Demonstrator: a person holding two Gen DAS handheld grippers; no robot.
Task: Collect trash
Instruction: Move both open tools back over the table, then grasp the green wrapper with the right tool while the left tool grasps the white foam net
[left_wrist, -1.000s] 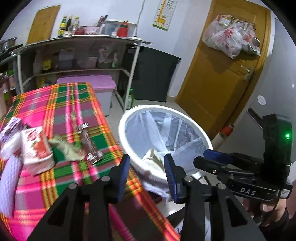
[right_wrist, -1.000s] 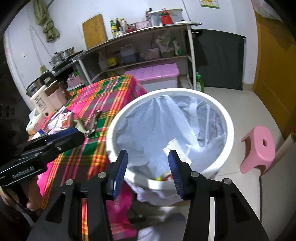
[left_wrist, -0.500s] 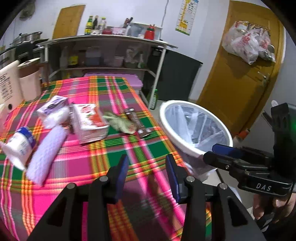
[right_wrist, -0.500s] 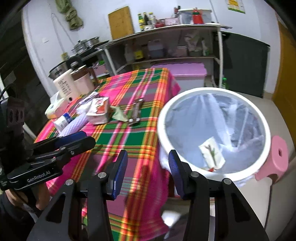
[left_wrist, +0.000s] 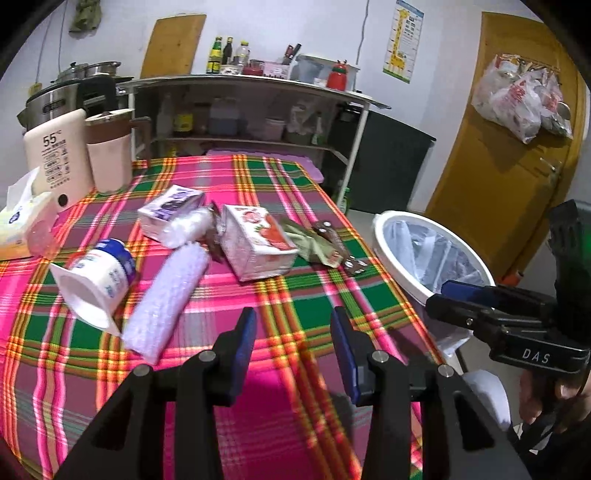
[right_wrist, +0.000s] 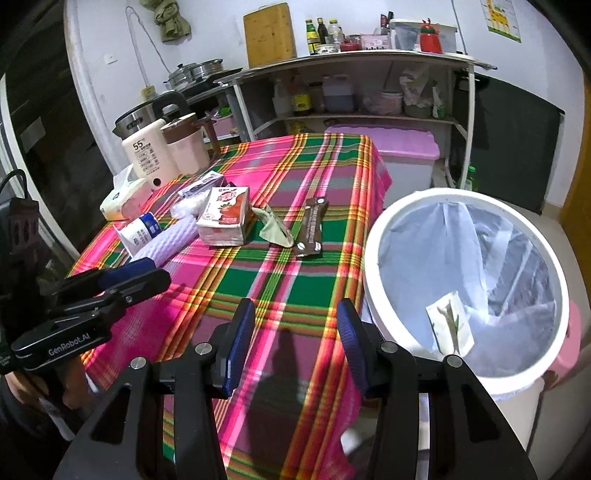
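Both my jaws stand wide, holding nothing, over the desk (left_wrist: 295, 295); wrapper (right_wrist: 310, 230) at twelve o'clock, bin (right_wrist: 373, 295) at three for drops.

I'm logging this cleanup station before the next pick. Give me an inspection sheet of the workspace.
Surface: plaid tablecloth, near part bare.
Job's things: red carton, purple carton, yogurt cup, foam sleeve, green wrapper, brown wrapper on cloth; lined bin beside table, a packet inside.
Clutter: tissue box, kettles.
Grippers: left gripper and right gripper open, empty.
Cables: one at left edge.
Surroundings: shelf, door with hanging bags.
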